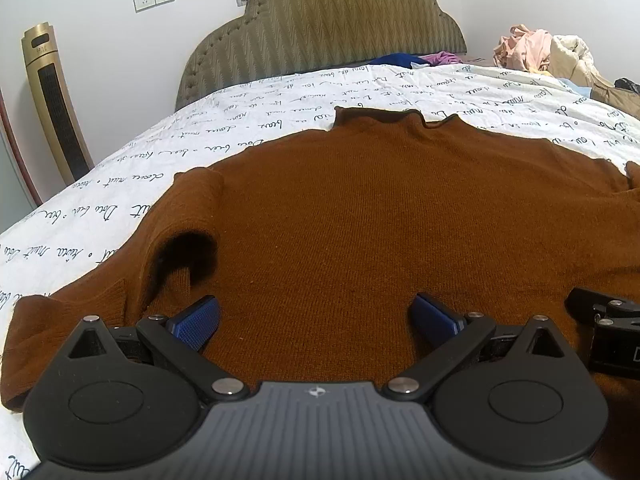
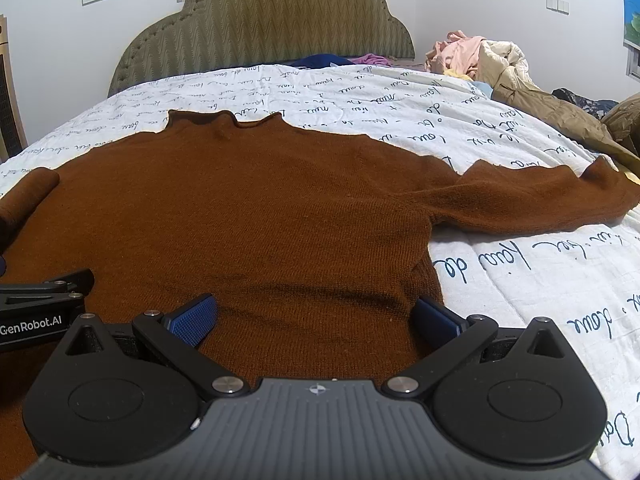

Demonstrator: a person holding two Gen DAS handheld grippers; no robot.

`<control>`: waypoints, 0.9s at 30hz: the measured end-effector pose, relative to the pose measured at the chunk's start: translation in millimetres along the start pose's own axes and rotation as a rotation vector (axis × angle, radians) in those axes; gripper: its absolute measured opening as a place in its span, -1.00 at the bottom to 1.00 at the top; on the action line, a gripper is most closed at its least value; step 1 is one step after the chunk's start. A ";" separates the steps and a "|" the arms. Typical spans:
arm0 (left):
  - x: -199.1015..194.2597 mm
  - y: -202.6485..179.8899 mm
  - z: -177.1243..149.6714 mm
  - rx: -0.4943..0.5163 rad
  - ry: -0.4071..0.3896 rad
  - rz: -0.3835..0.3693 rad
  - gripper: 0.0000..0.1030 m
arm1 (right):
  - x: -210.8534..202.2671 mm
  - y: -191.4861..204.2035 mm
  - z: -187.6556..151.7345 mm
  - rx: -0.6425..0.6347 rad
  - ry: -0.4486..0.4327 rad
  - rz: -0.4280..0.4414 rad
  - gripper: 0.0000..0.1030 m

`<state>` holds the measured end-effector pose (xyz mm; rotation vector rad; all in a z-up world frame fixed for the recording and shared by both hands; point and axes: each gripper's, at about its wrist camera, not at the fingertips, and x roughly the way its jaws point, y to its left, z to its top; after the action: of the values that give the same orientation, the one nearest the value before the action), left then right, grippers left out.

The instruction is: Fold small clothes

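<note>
A brown knitted sweater (image 1: 360, 208) lies flat on the bed, collar away from me. It also shows in the right wrist view (image 2: 260, 208). Its left sleeve (image 1: 80, 308) is folded down along the body; its right sleeve (image 2: 540, 200) stretches out to the right. My left gripper (image 1: 316, 316) is open, just above the sweater's lower left part, holding nothing. My right gripper (image 2: 316, 316) is open over the lower right part, its right fingertip (image 2: 434, 316) at the sweater's side edge. Each gripper shows at the edge of the other's view.
The bed has a white cover with script print (image 2: 540, 288) and a padded olive headboard (image 1: 328, 28). A heap of clothes and a beige jacket (image 2: 500, 64) lies at the far right. A gold tower appliance (image 1: 56, 104) stands by the left wall.
</note>
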<state>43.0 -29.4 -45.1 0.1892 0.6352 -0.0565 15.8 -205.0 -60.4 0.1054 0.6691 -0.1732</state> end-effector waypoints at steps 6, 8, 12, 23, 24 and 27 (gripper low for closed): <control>-0.2 0.2 0.2 -0.002 0.001 -0.003 1.00 | 0.1 -0.2 -0.1 0.001 0.000 0.000 1.00; -0.2 1.1 0.5 -0.004 0.001 -0.003 1.00 | 0.0 0.2 -0.3 0.001 0.000 0.001 1.00; -0.4 0.9 0.5 0.002 0.000 0.001 1.00 | 0.5 0.7 -0.2 0.003 -0.001 0.001 1.00; -11.5 -12.3 6.6 0.052 -0.038 0.001 1.00 | -0.3 1.1 0.9 -0.002 0.005 0.004 1.00; -11.5 -12.6 8.4 0.035 -0.033 -0.019 1.00 | -0.9 0.9 1.7 -0.003 0.007 0.008 1.00; -7.4 -13.1 13.2 -0.007 -0.014 -0.054 1.00 | -6.7 -3.6 5.0 0.009 0.000 0.054 1.00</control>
<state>43.3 -44.9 -32.4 0.1647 0.6269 -0.1078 13.0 -208.5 -52.4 0.1323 0.6646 -0.1241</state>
